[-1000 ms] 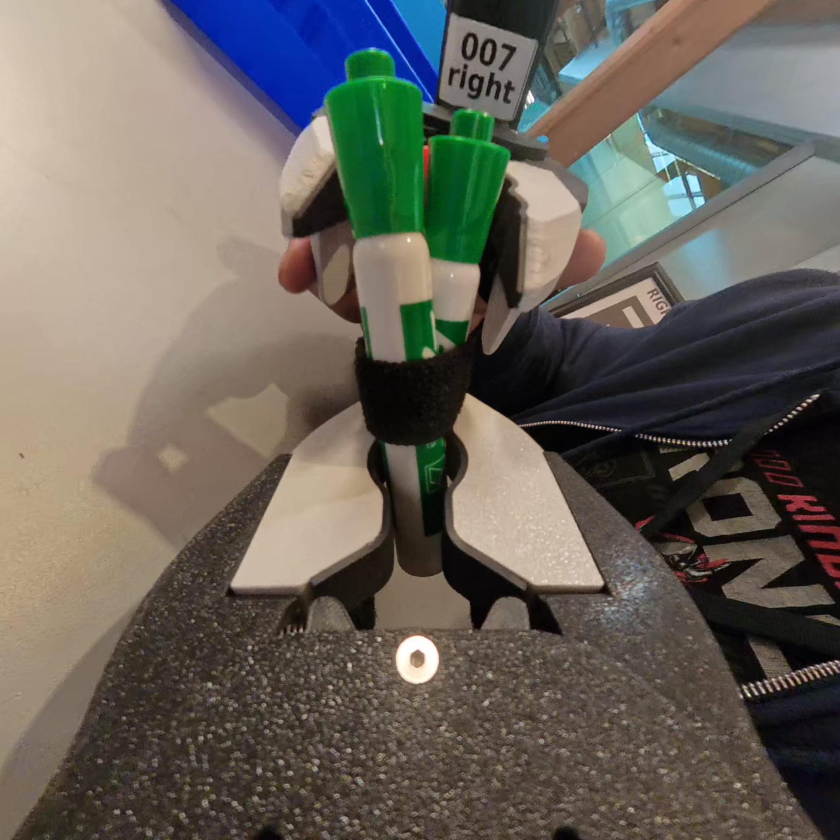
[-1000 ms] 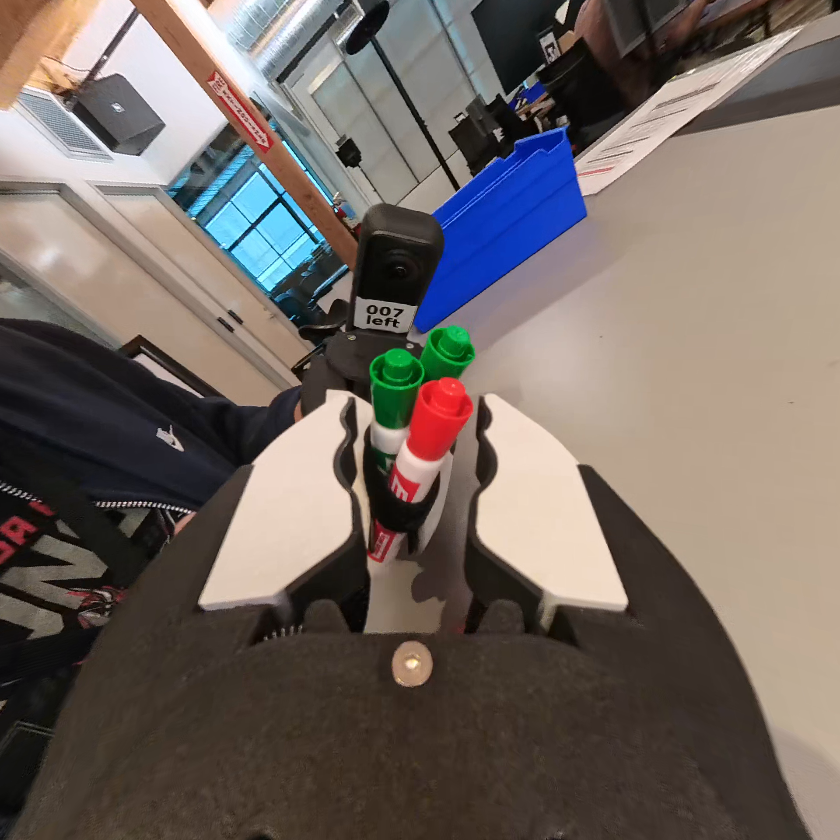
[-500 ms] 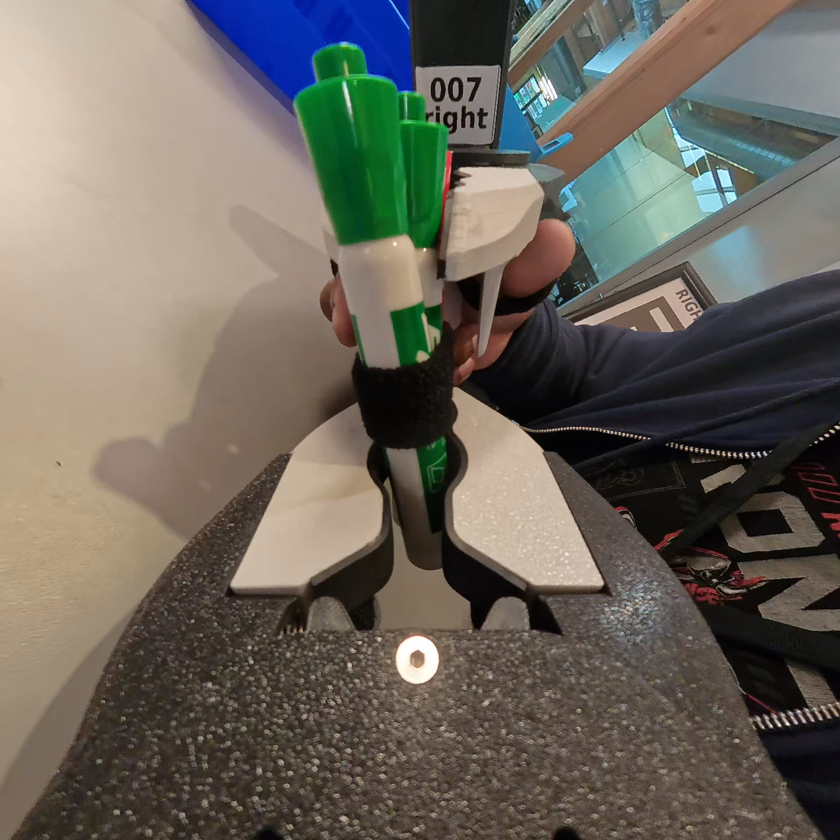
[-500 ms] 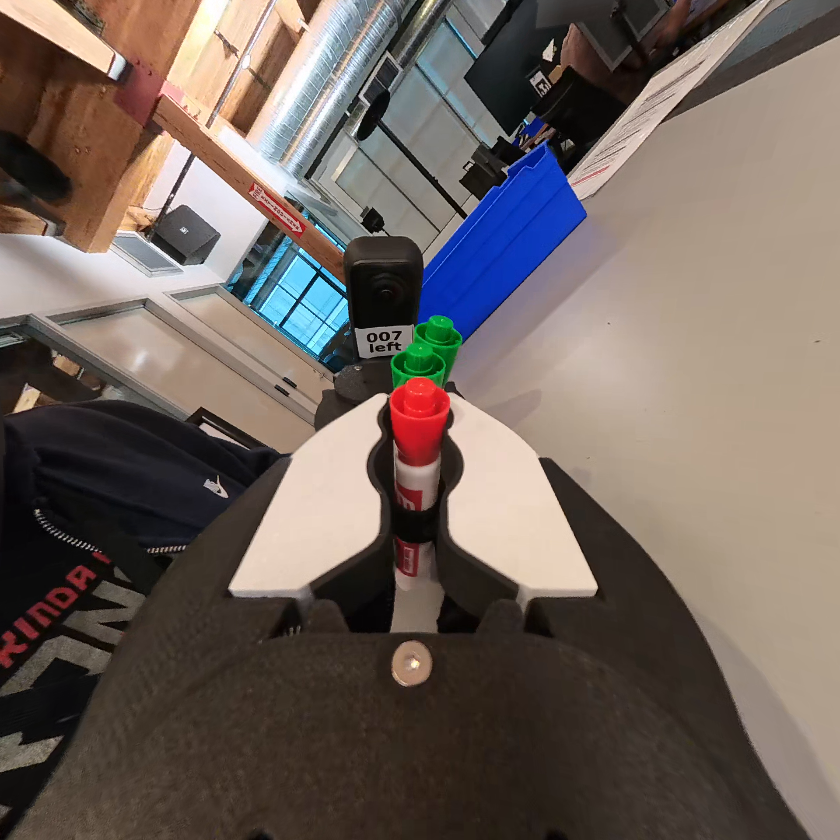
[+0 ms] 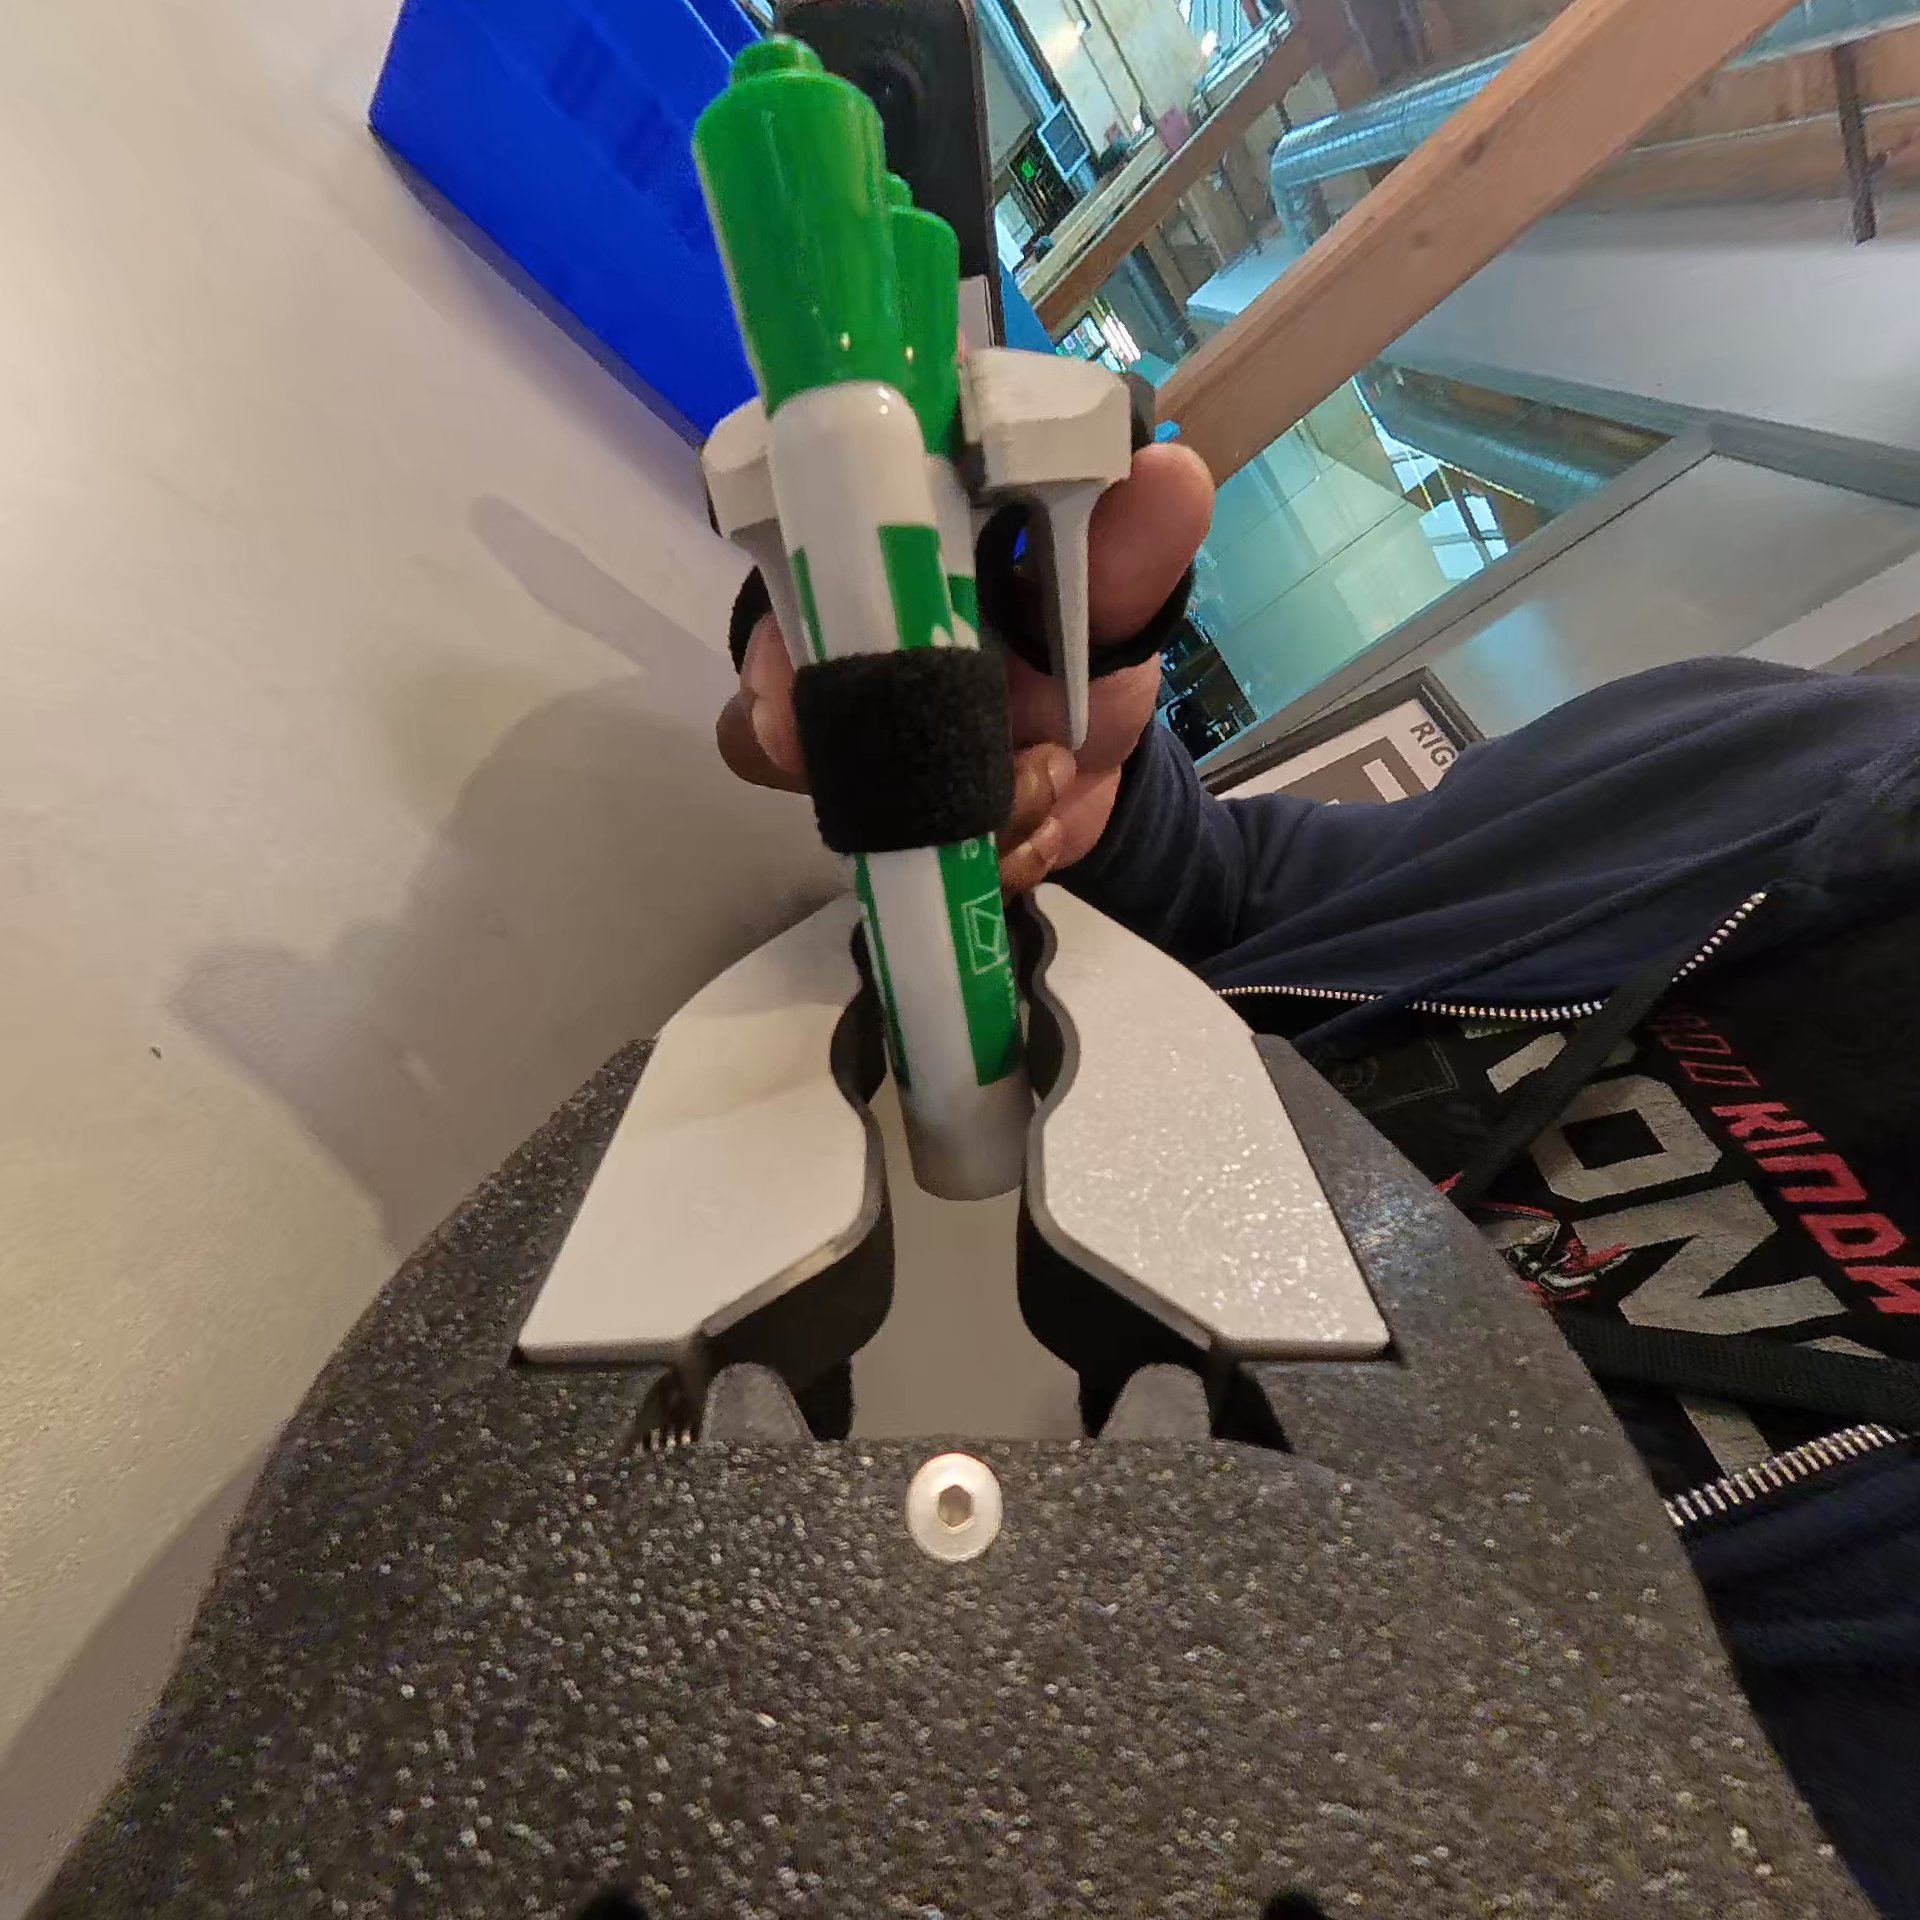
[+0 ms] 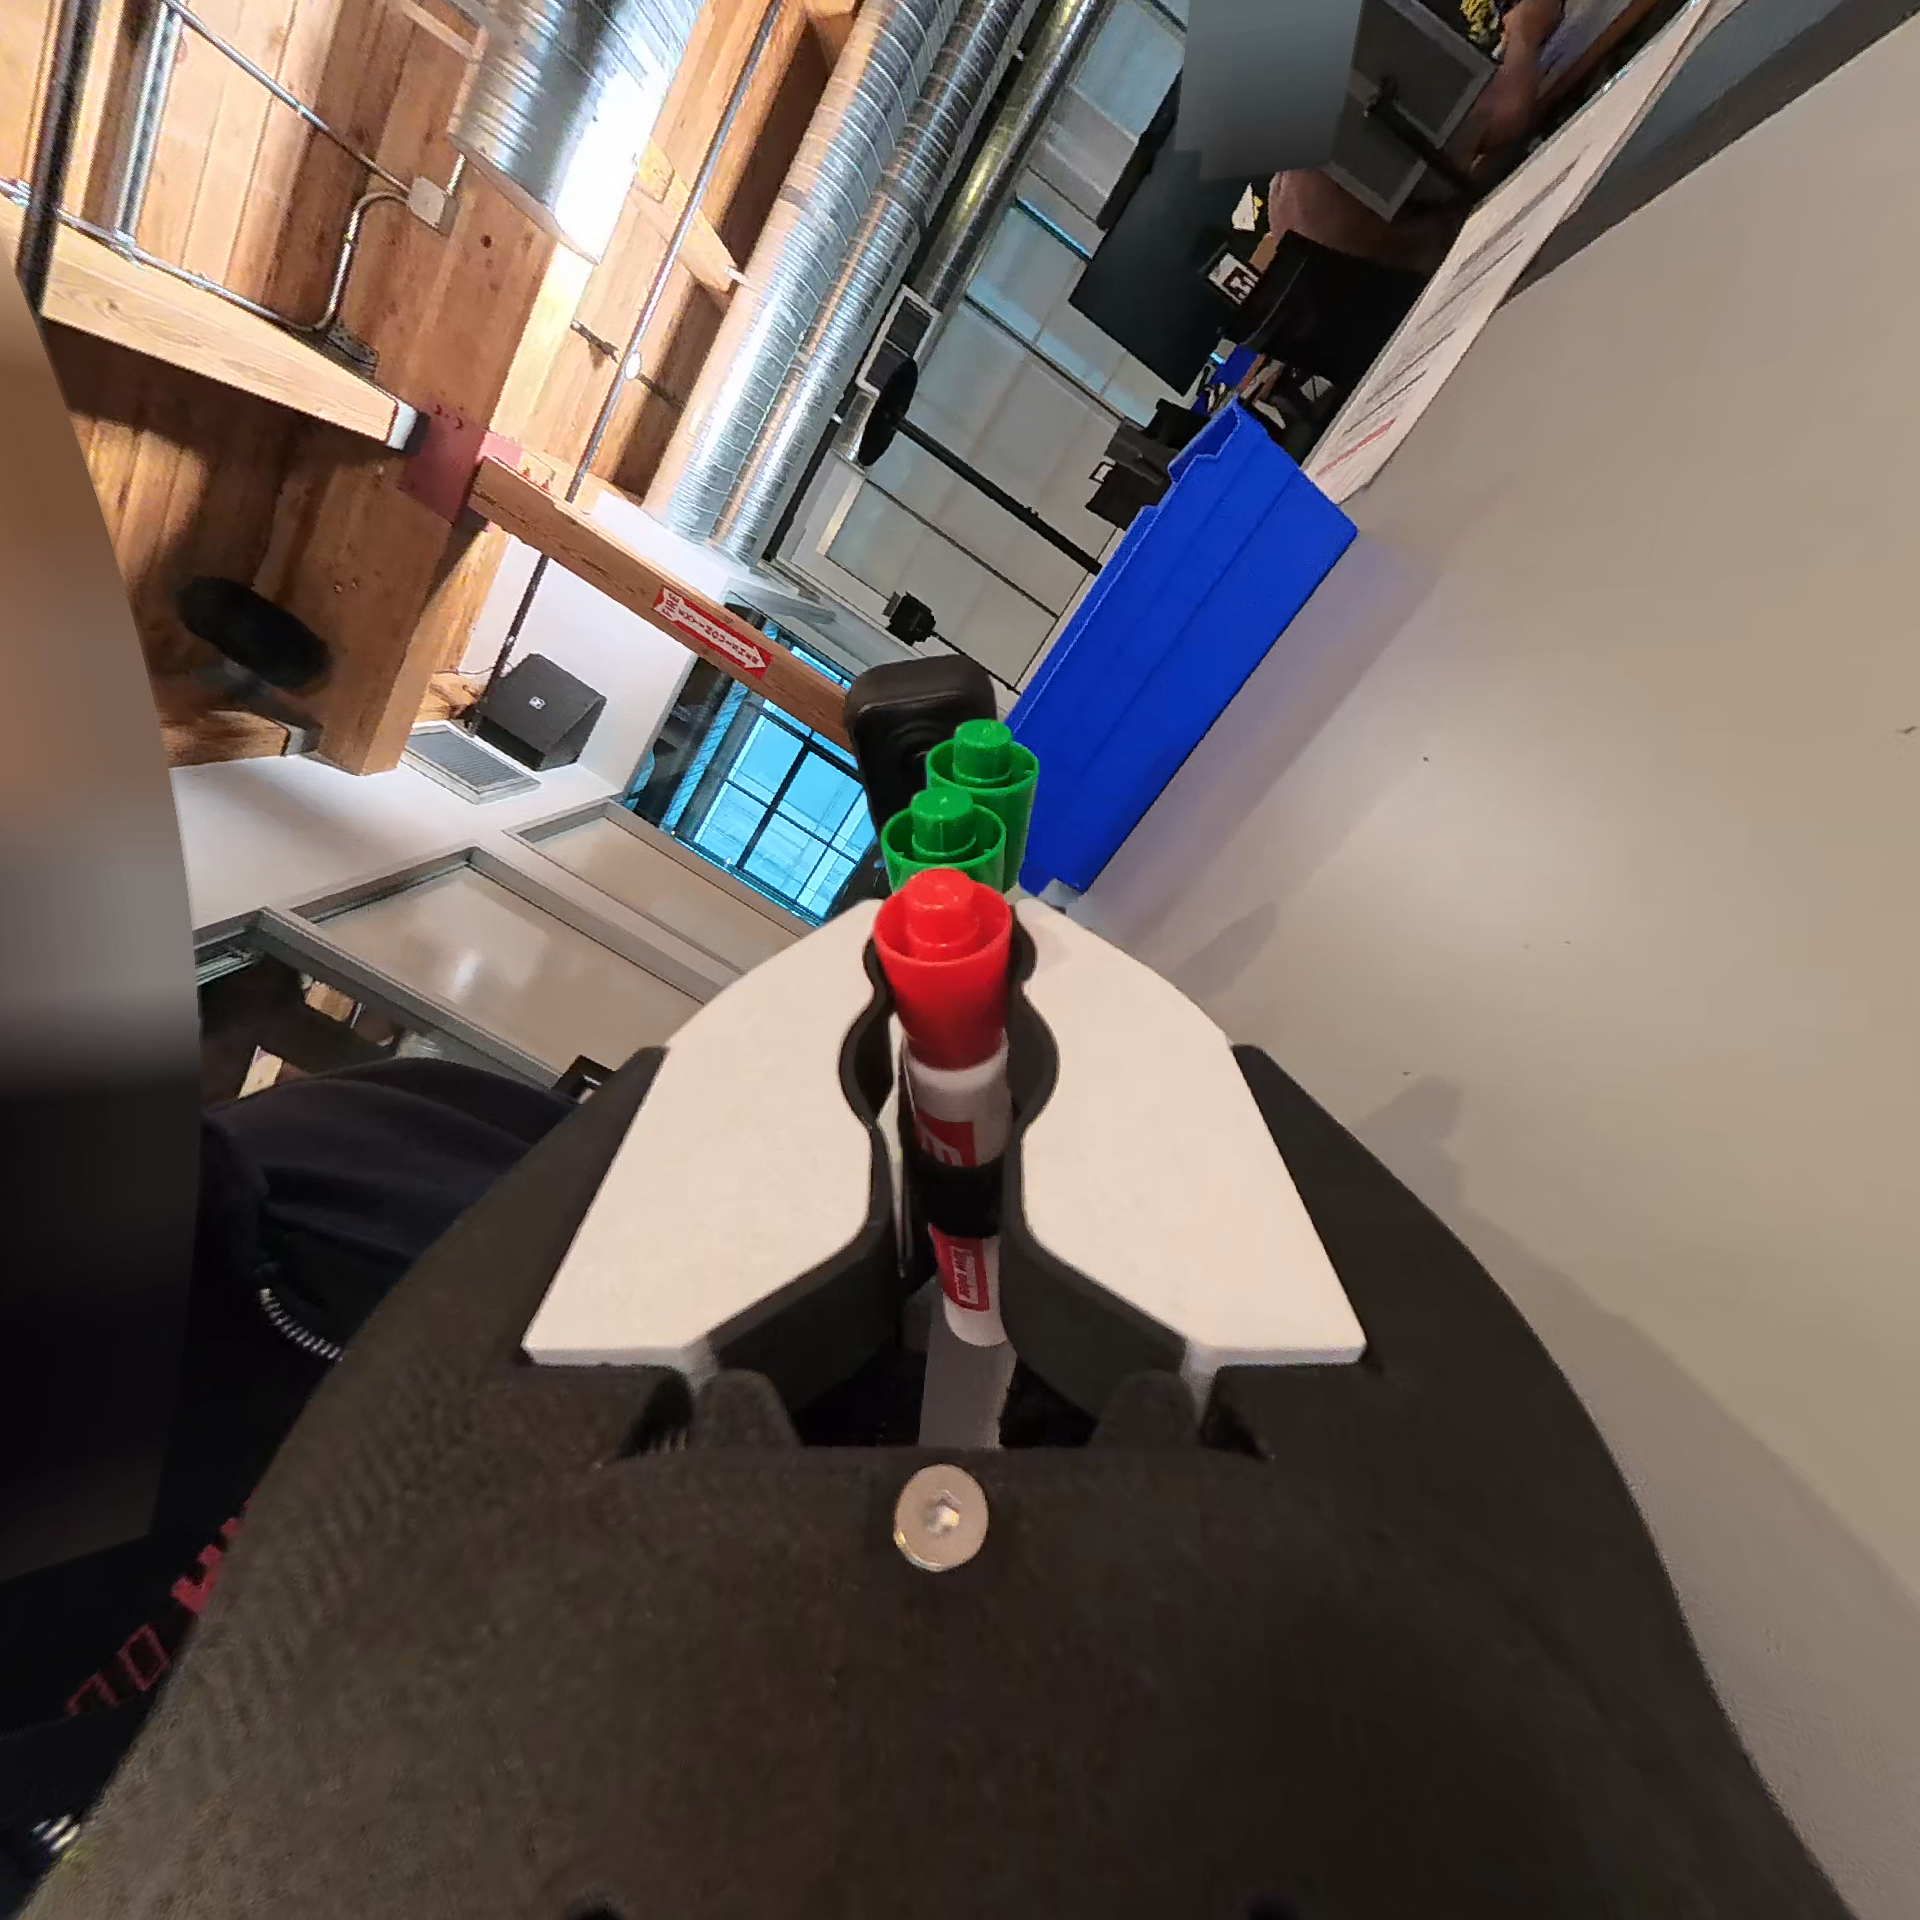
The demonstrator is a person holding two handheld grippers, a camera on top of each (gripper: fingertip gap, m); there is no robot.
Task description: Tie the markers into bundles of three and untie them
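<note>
A bundle of three markers [image 5: 883, 582], bound by a black strap [image 5: 902, 750], is clamped by both grippers. The left gripper [image 5: 940, 925] is closed on the white barrels; the right gripper [image 6: 943, 997] is clenched, apparently, on the red-capped marker [image 6: 943, 971].

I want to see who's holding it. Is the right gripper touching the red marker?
Touching. In the right wrist view, the right gripper has its jaws closed against both sides of the red marker.

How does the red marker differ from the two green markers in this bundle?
The red marker has a red cap; the green markers have green caps. The right gripper is shut on the red marker, whereas the left gripper is shut on a green marker's tail end. All three share white barrels and one black strap.
</note>
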